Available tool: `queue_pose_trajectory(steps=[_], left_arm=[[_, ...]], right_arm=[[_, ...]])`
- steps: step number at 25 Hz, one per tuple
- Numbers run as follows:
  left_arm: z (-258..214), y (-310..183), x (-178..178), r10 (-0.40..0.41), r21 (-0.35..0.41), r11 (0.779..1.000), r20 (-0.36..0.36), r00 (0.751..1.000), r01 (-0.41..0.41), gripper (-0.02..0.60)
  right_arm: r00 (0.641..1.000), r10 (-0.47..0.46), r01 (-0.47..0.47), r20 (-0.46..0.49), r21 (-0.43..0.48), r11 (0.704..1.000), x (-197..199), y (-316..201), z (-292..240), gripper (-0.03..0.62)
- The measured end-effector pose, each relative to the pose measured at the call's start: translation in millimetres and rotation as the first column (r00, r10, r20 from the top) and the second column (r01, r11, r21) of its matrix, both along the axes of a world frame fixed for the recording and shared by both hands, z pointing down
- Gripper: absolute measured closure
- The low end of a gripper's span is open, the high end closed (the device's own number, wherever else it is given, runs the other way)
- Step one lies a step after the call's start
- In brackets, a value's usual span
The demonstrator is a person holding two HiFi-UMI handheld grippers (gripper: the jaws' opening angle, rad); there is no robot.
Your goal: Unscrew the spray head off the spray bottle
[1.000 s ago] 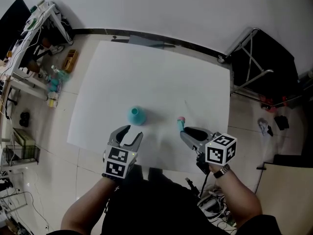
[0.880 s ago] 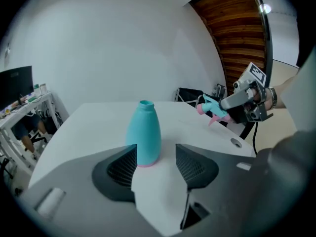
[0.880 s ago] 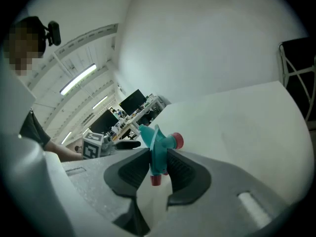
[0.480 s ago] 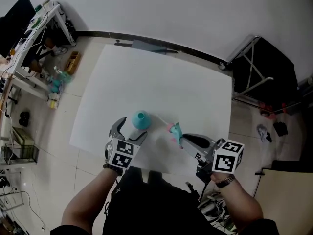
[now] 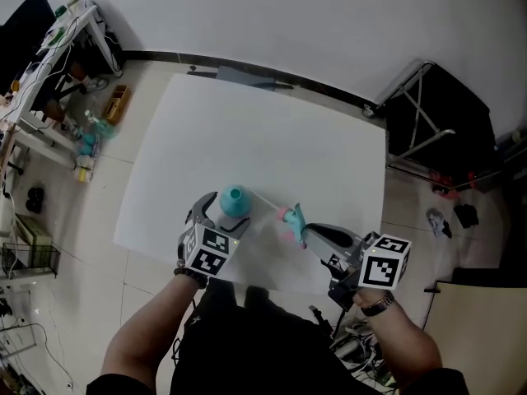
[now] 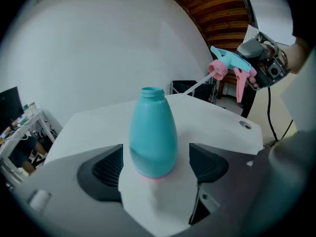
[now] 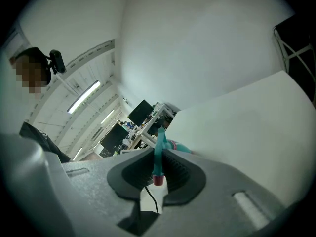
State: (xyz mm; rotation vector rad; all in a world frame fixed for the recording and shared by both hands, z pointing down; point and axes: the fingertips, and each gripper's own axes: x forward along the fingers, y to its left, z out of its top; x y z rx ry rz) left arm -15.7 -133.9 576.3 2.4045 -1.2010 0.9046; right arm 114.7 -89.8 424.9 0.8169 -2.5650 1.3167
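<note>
One white table (image 5: pixel 272 130) carries the work, seen from above in the head view, and the task items sit near its front edge. Two hand-held grippers reach over that edge. The left gripper (image 5: pixel 224 212) points down toward the table; its jaws have just been opening and now stand spread wide on either side of the spray bottle (image 5: pixel 235 197), with a gap between each pad and the bottle wall, so nothing is clamped. The right gripper (image 5: pixel 306 233) is raised off the table, well to the right of the bottle; its jaws have just been closing and now pinch the spray head (image 5: pixel 292 218) between their ribbed pads. The teal bottle (image 6: pixel 153 132) stands upright on the table between the left jaws, its neck open and bare. The spray head (image 6: pixel 232 65), teal with a pink collar and pink trigger, is separated from the bottle and held in the air. A thin clear dip tube (image 6: pixel 197 84) slants from the pink collar down toward the bottle.
</note>
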Motion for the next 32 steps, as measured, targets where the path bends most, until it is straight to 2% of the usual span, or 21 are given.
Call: queue_pose_trajectory(steps=[4,5,6,14,15,17,20,22,27,32], left_arm=[[6,-4,1,0.013,0.0,1.0,0.019,1.0,-0.013,0.143],[8,-5,2,0.017,0.002,1.0,0.021,1.0,-0.017,0.143],[9,-6,4,0.022,0.003,1.0,0.022,1.0,-0.022,0.143],[16,-8,5,0.031,0.003,1.0,0.025,0.999,-0.031,0.166],[17,-8,5,0.032,0.002,0.999,0.026,0.999,-0.032,0.17],[19,-9,3,0.031,-0.001,1.0,0.029,0.999,-0.031,0.17],[19,-9,1,0.033,-0.003,0.999,0.031,0.999,-0.033,0.17],[19,-8,1,0.035,-0.001,0.999,0.031,0.999,-0.035,0.169],[21,-6,-1,0.036,0.003,0.999,0.032,0.999,-0.036,0.149],[21,-4,-7,0.026,0.005,1.0,0.035,0.999,-0.026,0.138]], right_arm=[[0.999,0.015,-0.015,0.029,0.004,1.0,1,-3,-17,0.557],[0.999,0.02,-0.02,0.031,0.008,1.0,2,-4,-22,0.586],[0.999,0.023,-0.024,0.024,0.016,1.0,3,-4,-26,0.603],[0.998,0.046,-0.044,-0.051,0.024,0.999,7,-5,-17,0.603],[0.995,0.047,-0.043,-0.083,0.044,0.998,9,-5,-14,0.603],[0.975,0.032,-0.01,-0.221,0.101,0.995,21,-3,2,0.602],[0.893,-0.021,0.095,-0.45,0.143,0.985,38,11,38,0.602],[0.828,-0.061,0.171,-0.557,0.147,0.974,43,21,58,0.601],[0.69,-0.139,0.331,-0.71,0.139,0.933,40,36,90,0.487],[0.519,-0.221,0.491,-0.826,0.076,0.868,34,47,125,0.41]])
